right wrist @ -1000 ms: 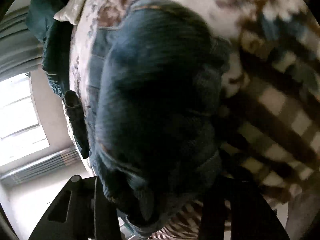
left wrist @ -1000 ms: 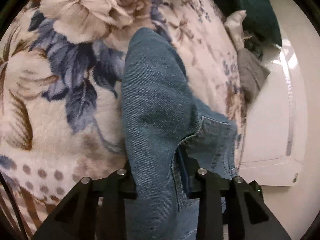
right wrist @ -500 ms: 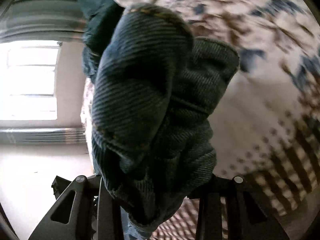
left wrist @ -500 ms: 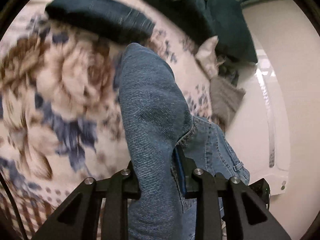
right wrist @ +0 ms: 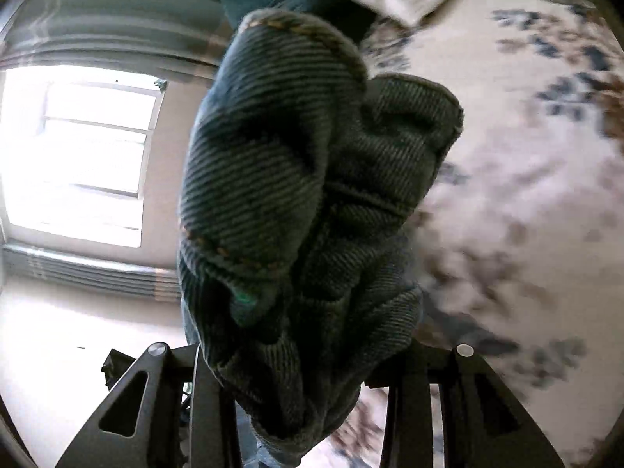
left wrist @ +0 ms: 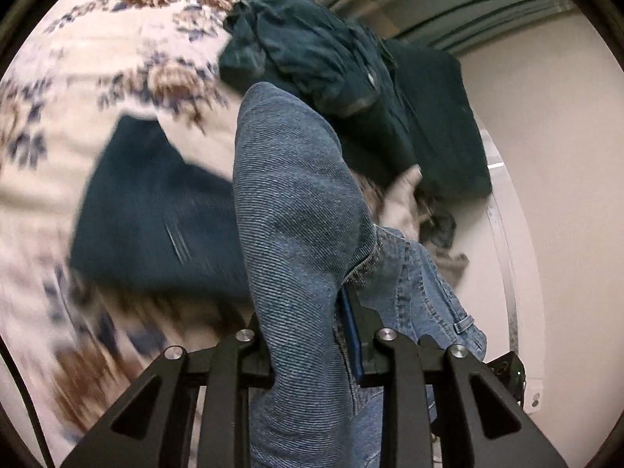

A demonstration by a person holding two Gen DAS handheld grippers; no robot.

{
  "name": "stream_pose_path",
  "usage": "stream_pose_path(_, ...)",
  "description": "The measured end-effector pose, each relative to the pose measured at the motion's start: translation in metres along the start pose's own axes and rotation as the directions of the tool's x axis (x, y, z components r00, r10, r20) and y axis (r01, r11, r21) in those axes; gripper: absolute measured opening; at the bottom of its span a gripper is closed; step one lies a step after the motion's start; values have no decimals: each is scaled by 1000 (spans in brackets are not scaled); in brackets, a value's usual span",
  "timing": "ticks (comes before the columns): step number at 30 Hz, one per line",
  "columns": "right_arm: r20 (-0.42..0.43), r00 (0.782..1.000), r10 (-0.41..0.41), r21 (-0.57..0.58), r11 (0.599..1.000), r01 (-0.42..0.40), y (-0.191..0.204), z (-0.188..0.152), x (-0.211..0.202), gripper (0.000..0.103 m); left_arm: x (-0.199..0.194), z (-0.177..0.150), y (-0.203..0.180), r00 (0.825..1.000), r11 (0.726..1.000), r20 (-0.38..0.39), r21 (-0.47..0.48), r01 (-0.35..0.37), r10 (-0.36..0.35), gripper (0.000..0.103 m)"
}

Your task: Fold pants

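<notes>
While angled down over bedspread [left wrist: 97,50], both hand-held grippers clamp jeans [left wrist: 296,210].

Coarse twill denim pants [left wrist: 296,210] (matt, ribbed weave) over soft floral-printed cloth bedspread [left wrist: 97,58]

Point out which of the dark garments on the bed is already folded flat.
The dark teal piece lying alone on the floral blanket, left of the held jeans: it is a flat rectangle. The other dark garments behind it are a crumpled heap.

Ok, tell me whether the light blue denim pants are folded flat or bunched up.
Bunched up: the light blue denim pants bulge between the left gripper, and wad inside the right gripper.
</notes>
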State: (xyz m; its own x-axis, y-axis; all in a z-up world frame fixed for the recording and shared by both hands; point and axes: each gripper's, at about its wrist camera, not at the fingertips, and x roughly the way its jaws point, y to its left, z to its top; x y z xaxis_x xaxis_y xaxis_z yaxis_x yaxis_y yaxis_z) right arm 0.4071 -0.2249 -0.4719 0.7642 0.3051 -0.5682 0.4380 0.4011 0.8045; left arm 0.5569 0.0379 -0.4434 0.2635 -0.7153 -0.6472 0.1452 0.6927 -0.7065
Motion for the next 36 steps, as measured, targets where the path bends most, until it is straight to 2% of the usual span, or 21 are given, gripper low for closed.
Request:
stream_pose_path(3,8,1000,15,16,1000,-15,13,-5,54,37,9,45,42,1000,1000,-9,9,13,-13,23)
stream_pose_path(4,11,1000,20,33,999,-21,15,6,83,37,14,60,58,1000,1000,-18,10,14,-14,23)
stream_pose_path(6,14,1000,15,45,999,-15,18,15,127,37,27,79,83,999,1000,-33,19,8,-7,23)
stream_pose_path(9,4,1000,-24,57,998,24,8,5,175,37,55,98,128,997,1000,-82,-15,9,-11,23)
stream_pose_path(13,5,998,-67,61,996,67,-10,-10,192,38,87,99,174,988,998,-152,-54,-12,3,23)
stream_pose_path(17,-18,994,-108,-13,994,108,-6,-7,201,40,87,97,182,987,998,-160,-65,12,-22,24)
stream_pose_path(20,-69,990,-127,-3,992,127,-3,-5,200,48,80,95,168,985,997,-162,-29,-65,60,33)
stream_pose_path(22,-131,978,-160,-21,987,159,-5,7,208,56,73,96,155,973,985,-156,-4,-174,171,40)
stream_pose_path(23,-170,963,-210,-66,977,201,3,9,208,70,66,92,144,960,971,-143,26,-239,240,47)
stream_pose_path(24,-190,947,-259,-120,963,240,15,15,210,79,60,89,138,951,959,-119,53,-280,284,56)
stream_pose_path(25,-193,932,-306,-174,946,274,33,19,217,80,51,84,128,935,937,-84,92,-336,344,61)
stream_pose_path(26,-182,917,-355,-230,922,312,44,23,217,86,42,77,115,918,913,-39,130,-387,395,75)
stream_pose_path(27,-140,877,-459,-342,854,392,61,20,211,95,35,71,104,900,888,-4,161,-430,437,90)
stream_pose_path(28,-108,857,-504,-397,812,428,71,16,206,96,30,64,93,874,857,21,185,-481,486,95)
stream_pose_path(31,47,772,-634,-554,627,548,96,-1,172,96,17,47,76,831,809,49,203,-552,554,100)
stream_pose_path(32,86,753,-652,-578,583,571,107,1,167,97,13,41,73,823,802,50,197,-564,566,102)
stream_pose_path(33,122,738,-664,-592,548,591,118,0,157,98,10,36,69,824,806,47,186,-562,564,102)
stream_pose_path(34,148,728,-669,-597,527,605,123,1,147,98,8,32,66,818,801,47,177,-572,573,102)
stream_pose_path(36,167,719,-675,-604,506,616,132,14,138,98,5,23,56,810,793,40,178,-583,586,102)
